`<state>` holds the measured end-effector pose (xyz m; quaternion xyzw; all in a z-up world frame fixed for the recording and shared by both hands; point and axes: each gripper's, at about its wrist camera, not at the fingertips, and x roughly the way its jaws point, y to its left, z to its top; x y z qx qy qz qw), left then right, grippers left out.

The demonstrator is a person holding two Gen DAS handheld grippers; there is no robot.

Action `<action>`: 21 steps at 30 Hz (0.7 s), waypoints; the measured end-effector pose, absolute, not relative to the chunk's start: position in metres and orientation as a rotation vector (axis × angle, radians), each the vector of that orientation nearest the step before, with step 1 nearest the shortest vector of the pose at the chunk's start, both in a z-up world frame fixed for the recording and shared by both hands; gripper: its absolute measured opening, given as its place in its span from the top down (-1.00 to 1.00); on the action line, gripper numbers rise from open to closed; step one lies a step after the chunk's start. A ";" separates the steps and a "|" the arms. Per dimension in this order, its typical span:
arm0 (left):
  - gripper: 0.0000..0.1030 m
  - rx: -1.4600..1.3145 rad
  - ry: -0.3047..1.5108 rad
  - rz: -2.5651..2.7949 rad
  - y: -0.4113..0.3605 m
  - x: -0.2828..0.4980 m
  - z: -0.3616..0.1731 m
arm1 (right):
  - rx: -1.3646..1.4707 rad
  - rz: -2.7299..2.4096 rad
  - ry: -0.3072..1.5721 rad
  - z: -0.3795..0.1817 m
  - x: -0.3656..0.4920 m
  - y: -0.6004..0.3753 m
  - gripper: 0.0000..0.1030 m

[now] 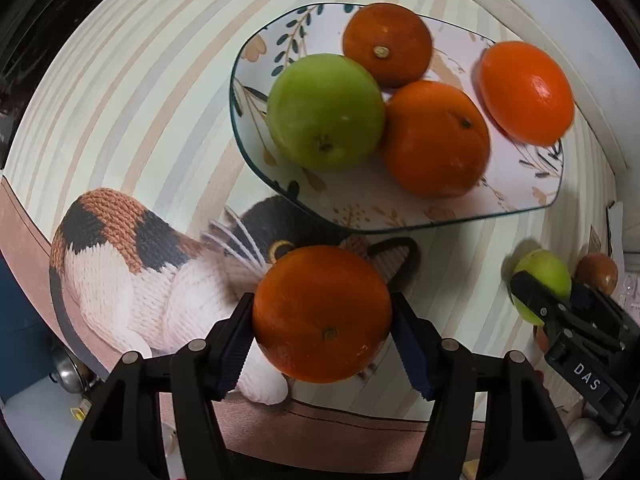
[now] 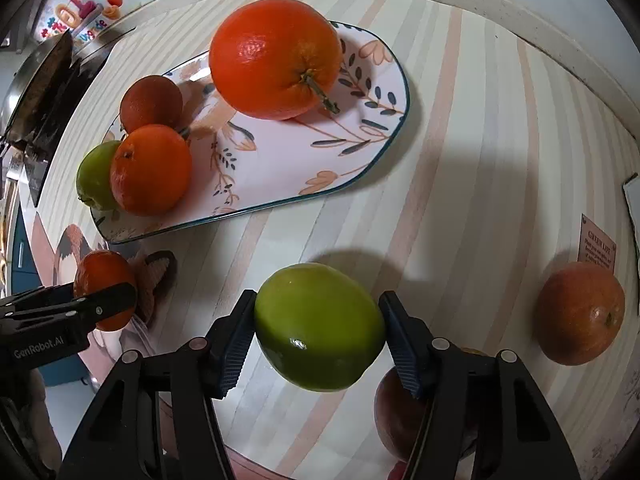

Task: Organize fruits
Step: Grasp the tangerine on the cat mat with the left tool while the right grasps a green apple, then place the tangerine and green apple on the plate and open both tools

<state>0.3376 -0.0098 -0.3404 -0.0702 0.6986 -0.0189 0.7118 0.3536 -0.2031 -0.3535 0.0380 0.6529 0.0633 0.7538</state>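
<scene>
- The left gripper (image 1: pixel 322 316) points down over the striped tablecloth (image 1: pixel 132 92); its ribbed dark-blue pads (image 1: pixel 236 344) press both flanks of a round, dimpled orange (image 1: pixel 322 314), so it is clamped on that fruit, which sits above a knitted-looking calico cat picture (image 1: pixel 120 264) printed on the cloth
- The right gripper (image 2: pixel 318 330) holds a smooth, glossy green apple (image 2: pixel 319 326) between its ribbed pads (image 2: pixel 236 340), both pads against the skin; a shadow lies on the cloth just beyond it
- The glazed, oblong plate (image 2: pixel 304 160), white with a dark-teal rim and painted leaves, lies on the far side of both grippers; on it a large pebbled orange with a short stalk (image 2: pixel 276 58) at its far right end, and at the left end a cluster: a second green apple (image 1: pixel 326 112), a mid-sized orange (image 1: pixel 436 138) and a smaller, darker orange fruit (image 1: pixel 387 44), touching one another
- A dull, reddish orange (image 2: pixel 580 314) rests alone on the cloth, well right of the held apple; another reddish round fruit (image 2: pixel 400 420) shows partly under the right gripper's finger, too hidden to name
</scene>
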 end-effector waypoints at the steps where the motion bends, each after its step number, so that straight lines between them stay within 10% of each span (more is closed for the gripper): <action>1: -0.22 -0.148 1.547 -0.048 -0.013 0.334 -0.340 | 0.076 0.137 1.424 -0.353 0.353 -0.202 -0.24; 21: -0.22 -0.214 1.376 -0.173 0.000 0.374 -0.221 | 0.296 0.209 1.288 -0.290 0.386 -0.197 -0.24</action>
